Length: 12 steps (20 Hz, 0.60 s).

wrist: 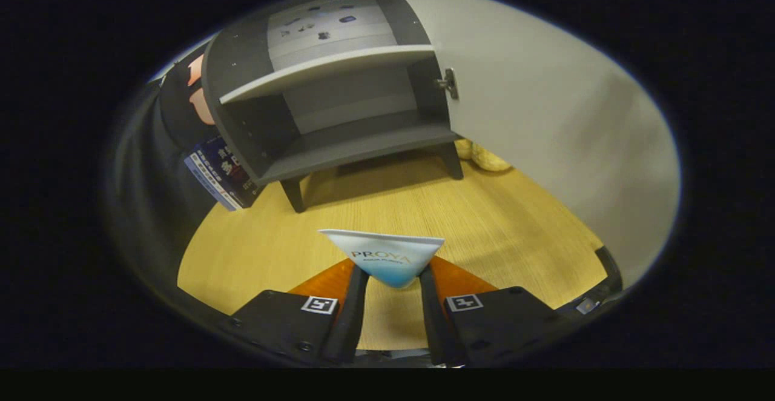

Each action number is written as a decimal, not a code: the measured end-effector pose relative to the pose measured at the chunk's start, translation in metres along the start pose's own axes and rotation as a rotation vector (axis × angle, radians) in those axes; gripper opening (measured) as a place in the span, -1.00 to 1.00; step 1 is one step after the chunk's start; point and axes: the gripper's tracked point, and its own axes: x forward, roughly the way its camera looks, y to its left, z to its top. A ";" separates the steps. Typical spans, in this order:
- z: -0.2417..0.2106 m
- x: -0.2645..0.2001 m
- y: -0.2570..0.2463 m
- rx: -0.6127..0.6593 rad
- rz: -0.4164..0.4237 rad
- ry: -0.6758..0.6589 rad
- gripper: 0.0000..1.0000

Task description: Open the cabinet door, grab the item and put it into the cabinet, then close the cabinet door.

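Pinched between both fingers of the gripper [392, 280], a soft tube [384, 257] with a flat crimped end hangs above the wooden table [484, 231]. Beyond it the grey cabinet [339, 110] stands with its smooth pale door [545, 104] swung wide and both shelves bare. Placing the tube inside and closing the door remain.

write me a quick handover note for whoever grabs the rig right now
Tongs: shut on the tube, both fingers pressing its narrow end, held above the wooden table.
Cabinet: straight ahead beyond the fingers, door swung open to the right, both shelves look bare.
Done: door opened, tube grabbed.
Left: carry the tube forward, set it on a shelf, release, back out, push the door shut.
Note: a book leans by the cabinet's left side.
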 end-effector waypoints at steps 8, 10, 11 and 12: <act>0.171 -0.051 0.028 -0.138 0.049 -0.299 0.02; 0.208 -0.054 0.048 -0.158 0.070 -0.338 0.02; 0.225 -0.054 0.054 -0.177 0.074 -0.338 0.02; 0.243 -0.048 0.060 -0.203 0.083 -0.343 0.02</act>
